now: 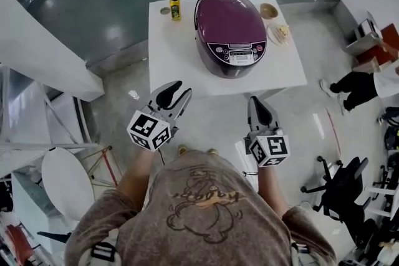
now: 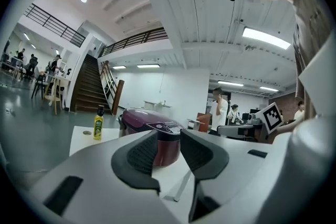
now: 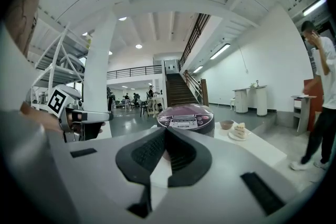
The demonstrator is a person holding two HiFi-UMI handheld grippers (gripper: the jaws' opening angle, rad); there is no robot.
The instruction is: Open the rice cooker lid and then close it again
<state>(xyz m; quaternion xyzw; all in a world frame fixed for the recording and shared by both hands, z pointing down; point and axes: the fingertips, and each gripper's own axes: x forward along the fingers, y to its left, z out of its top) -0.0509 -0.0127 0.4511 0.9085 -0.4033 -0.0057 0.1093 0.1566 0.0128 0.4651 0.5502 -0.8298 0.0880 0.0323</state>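
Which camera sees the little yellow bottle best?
The left gripper view: the yellow bottle stands side-on, with its black cap and label clear. The head view shows it small, from above. The right gripper view does not show it.

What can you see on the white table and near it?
Square white table: one, white, ahead of grippers.
Purple rounded rice cooker: one, purple, middle of table, lid shut.
Yellow bottle with black cap: one, yellow, table's far left.
Small brown bowl: one, brown, table's far right.
White plate with cake: one, white, beside the bowl.
Left gripper: one, grey, near table, jaws apart, empty.
Right gripper: one, grey, near table, jaws together.
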